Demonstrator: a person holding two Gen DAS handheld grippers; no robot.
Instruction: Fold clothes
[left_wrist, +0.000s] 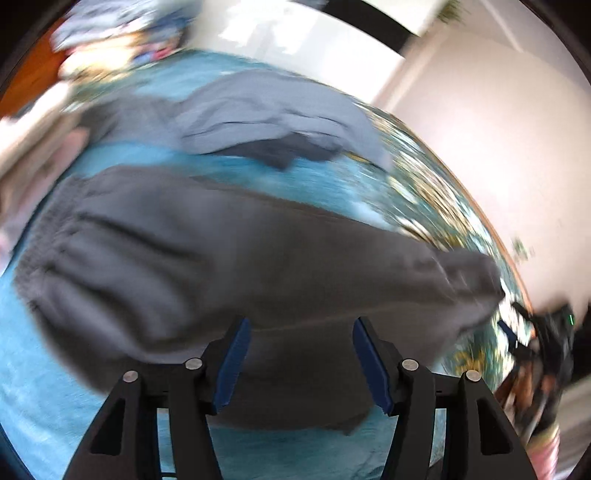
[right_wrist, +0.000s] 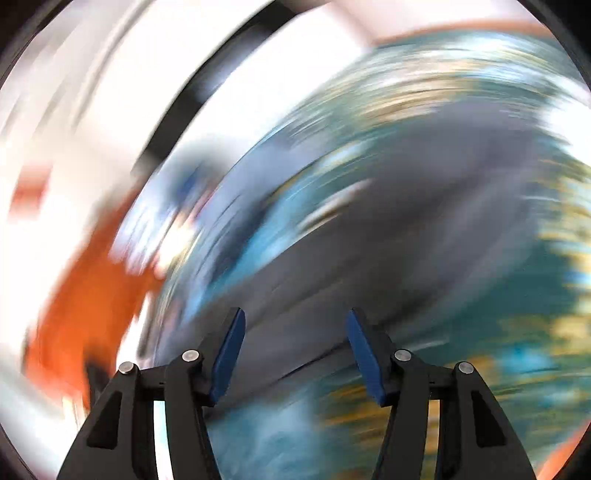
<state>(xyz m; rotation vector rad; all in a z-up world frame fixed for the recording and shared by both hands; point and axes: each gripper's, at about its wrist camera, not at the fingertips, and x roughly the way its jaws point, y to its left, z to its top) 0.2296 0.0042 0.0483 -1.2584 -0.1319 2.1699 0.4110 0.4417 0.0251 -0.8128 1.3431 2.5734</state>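
Observation:
A dark grey garment (left_wrist: 229, 266) lies spread across a teal patterned cloth (left_wrist: 44, 398) in the left wrist view. A lighter grey-blue garment (left_wrist: 266, 110) lies crumpled behind it. My left gripper (left_wrist: 301, 325) is open and empty, just above the near edge of the dark garment. My right gripper (right_wrist: 295, 317) is open and empty in the right wrist view, over a dark grey garment (right_wrist: 332, 288) that is badly blurred. The right gripper also shows at the right edge of the left wrist view (left_wrist: 517, 332), by the dark garment's corner.
A pile of blue and patterned clothes (left_wrist: 122, 33) lies at the far left. Pale fabric (left_wrist: 26, 147) lies along the left edge. The cloth's patterned border (left_wrist: 436, 206) runs along the right, with a pale wall (left_wrist: 498, 147) beyond. An orange blur (right_wrist: 92, 302) lies left in the right wrist view.

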